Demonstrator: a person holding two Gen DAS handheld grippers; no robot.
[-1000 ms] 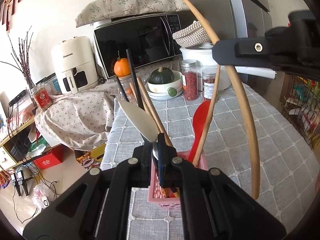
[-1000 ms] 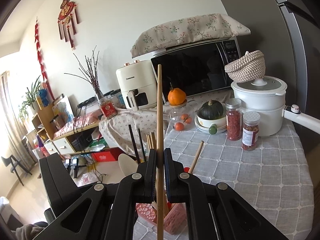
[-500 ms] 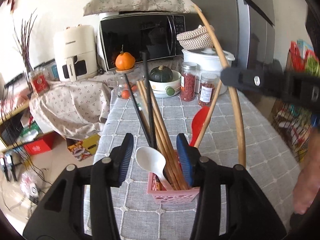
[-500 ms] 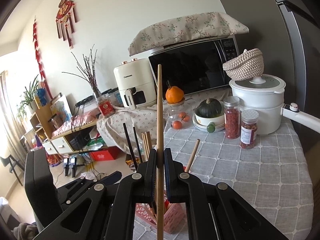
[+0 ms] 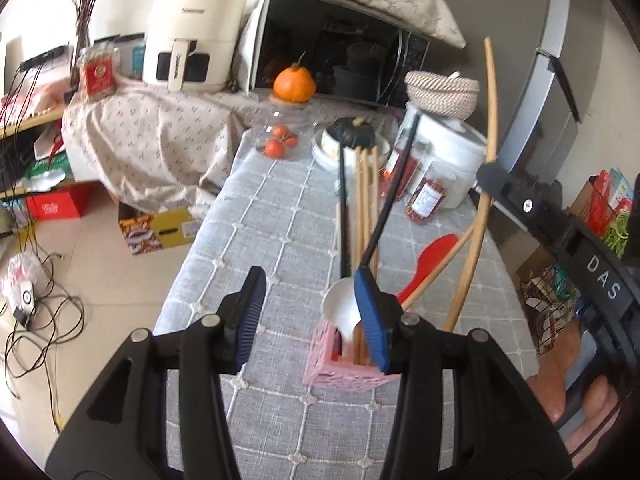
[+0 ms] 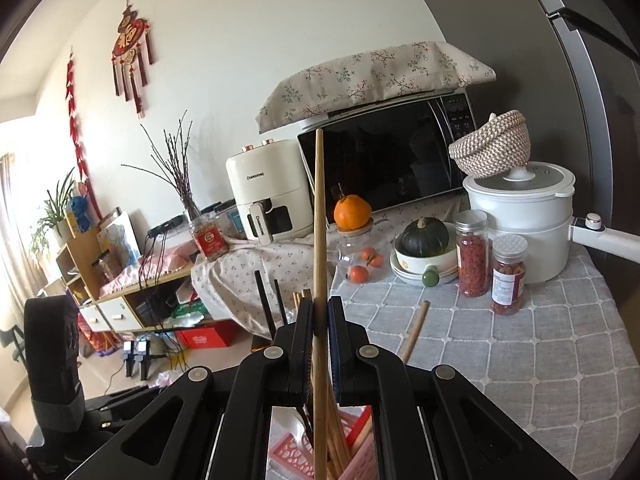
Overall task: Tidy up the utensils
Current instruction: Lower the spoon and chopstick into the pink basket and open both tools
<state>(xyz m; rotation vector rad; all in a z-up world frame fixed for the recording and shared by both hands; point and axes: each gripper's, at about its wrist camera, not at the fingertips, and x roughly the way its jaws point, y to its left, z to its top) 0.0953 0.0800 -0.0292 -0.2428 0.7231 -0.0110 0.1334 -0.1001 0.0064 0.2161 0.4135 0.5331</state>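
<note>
A pink basket point(image 5: 344, 372) stands on the grey checked tablecloth. It holds a white spoon point(image 5: 340, 306), wooden chopsticks point(image 5: 365, 200), black chopsticks point(image 5: 342, 200) and a red spatula point(image 5: 430, 262). My left gripper point(image 5: 310, 312) is open and empty, just left of the basket. My right gripper point(image 6: 320, 312) is shut on a long wooden stick point(image 6: 319, 220), held upright above the basket point(image 6: 352, 460). The stick point(image 5: 480, 184) also shows in the left wrist view, its lower end beside the basket's right side.
At the table's far end stand two red-filled jars point(image 6: 474, 252), a bowl with a dark squash point(image 6: 424, 236), a white cooker point(image 6: 520, 216) with a protruding handle, a glass jar topped by an orange point(image 6: 351, 212) and a microwave point(image 6: 384, 160). The table's left edge drops to a floor with cables.
My left gripper has drawn back and to the left of the basket, still open, with the spoon left in the basket. My right gripper keeps holding the stick upright, nearly still.
</note>
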